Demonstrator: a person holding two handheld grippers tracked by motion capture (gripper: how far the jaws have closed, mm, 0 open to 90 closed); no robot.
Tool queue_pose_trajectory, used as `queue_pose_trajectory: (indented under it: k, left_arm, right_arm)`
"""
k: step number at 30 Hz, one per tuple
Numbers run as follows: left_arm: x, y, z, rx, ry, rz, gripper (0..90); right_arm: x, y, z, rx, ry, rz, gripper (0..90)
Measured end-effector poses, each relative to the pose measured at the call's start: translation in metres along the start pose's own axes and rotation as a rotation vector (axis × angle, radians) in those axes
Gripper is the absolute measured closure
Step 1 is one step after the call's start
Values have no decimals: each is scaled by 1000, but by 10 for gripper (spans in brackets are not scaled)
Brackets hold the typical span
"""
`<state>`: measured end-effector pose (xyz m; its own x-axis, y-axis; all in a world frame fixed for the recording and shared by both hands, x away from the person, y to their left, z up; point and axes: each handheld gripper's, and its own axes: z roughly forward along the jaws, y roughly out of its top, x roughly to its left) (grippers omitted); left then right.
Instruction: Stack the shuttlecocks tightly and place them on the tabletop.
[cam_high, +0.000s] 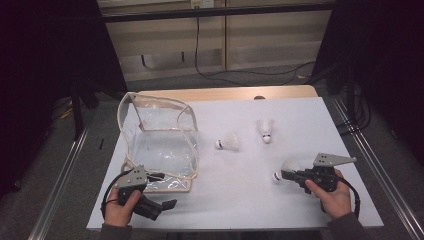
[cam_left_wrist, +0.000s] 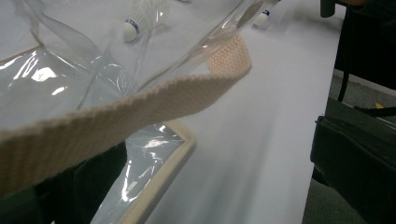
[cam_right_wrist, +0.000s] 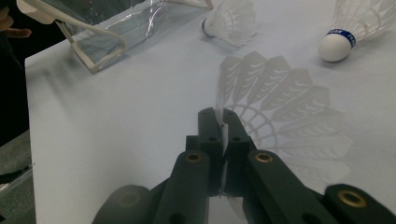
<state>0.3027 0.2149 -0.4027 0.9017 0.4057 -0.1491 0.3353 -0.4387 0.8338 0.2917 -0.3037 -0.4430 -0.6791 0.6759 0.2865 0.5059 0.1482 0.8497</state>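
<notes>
My right gripper (cam_high: 286, 175) at the table's front right is shut on the feather skirt of a white shuttlecock (cam_high: 289, 169). In the right gripper view the jaws (cam_right_wrist: 219, 116) pinch one edge of the feathers (cam_right_wrist: 280, 107), and the shuttlecock rests on the table. Two more shuttlecocks lie farther back, one (cam_high: 228, 143) mid-table and one (cam_high: 265, 131) to its right. A clear plastic bag (cam_high: 160, 145) with beige trim stands open at the left. My left gripper (cam_high: 167, 204) sits at the bag's front corner. Its view has the bag's beige strap (cam_left_wrist: 140, 107) close across it, hiding the jaws.
The white table top (cam_high: 280, 110) ends in edges close to both hands at the front. Metal rails run along both sides of the table. Cables lie on the floor behind it. The two loose shuttlecocks (cam_right_wrist: 231, 21) (cam_right_wrist: 355, 28) lie beyond my right jaws.
</notes>
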Motion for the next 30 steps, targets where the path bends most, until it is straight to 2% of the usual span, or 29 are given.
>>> queue_pose_trajectory:
  k: [5,9,15,23,30]
  left_arm:
    - [0,0,0,-4,1,-1,37]
    - [0,0,0,-5,-1,1,37]
    - [0,0,0,-1,-2,6,36]
    - [0,0,0,-3,-1,3,35]
    - [0,0,0,-3,2,6,36]
  right_arm:
    - [-1,6,1,-27,-16,3,892]
    - [-4,9,5,-26,-33,5,887]
    - [-5,5,11,37,-64,8,828]
    - [-6,0,-2,91,-95,-39,761]
    - [-8,-9,-11,140,-102,-34,734]
